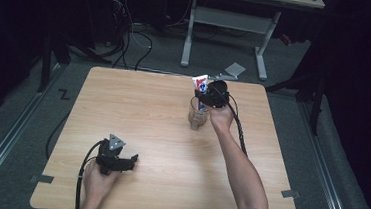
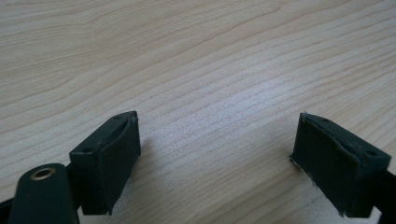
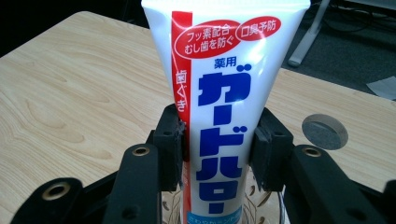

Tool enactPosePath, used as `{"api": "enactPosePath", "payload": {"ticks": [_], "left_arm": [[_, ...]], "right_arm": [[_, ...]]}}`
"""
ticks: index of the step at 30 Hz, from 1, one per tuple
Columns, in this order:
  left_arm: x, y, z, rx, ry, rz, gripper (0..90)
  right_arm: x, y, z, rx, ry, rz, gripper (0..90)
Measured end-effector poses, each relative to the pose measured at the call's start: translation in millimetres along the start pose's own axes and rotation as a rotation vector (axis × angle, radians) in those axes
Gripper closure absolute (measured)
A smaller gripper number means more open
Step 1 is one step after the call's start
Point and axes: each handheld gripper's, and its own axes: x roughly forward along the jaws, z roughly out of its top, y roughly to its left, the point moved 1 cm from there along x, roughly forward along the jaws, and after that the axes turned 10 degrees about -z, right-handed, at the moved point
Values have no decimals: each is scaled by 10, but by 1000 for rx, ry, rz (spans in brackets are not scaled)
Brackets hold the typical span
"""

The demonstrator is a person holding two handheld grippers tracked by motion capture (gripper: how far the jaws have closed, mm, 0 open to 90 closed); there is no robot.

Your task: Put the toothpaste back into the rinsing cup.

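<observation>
- High view: the right claw (image 1: 205, 97) is clenched on a toothpaste tube (image 1: 200, 84) that stands upright with its lower end inside a clear glass (image 1: 197, 116), set toward the far right part of the desk (image 1: 138, 111). The tube's long axis runs straight up and down, so I judge that any coming move, whether sinking it deeper or drawing it out, goes along that line. The left claw (image 1: 130, 160) rests near the front left edge, well apart from the glass; the right hand is plainly the nearer one.
- Left gripper view: the left claw (image 2: 215, 154) is released, jaws wide apart, with bare desk (image 2: 196, 60) grain between and beyond them and nothing held.
- Right gripper view: the right claw (image 3: 218, 149) grips the toothpaste tube (image 3: 224, 93) by its flat sides, one pad (image 3: 173, 144) pressing on each side. The crimped end points up, and the bottom drops into the glass (image 3: 261, 198) just below the jaws. A round hole (image 3: 325, 131) in the desk (image 3: 70, 93) lies just beyond.
</observation>
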Motion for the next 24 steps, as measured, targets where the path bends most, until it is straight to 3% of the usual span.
{"api": "enactPosePath", "payload": {"ticks": [24], "left_arm": [[1,-1,0,-1,-2,0,153]], "right_arm": [[50,16,-111,-16,27,-1,594]]}}
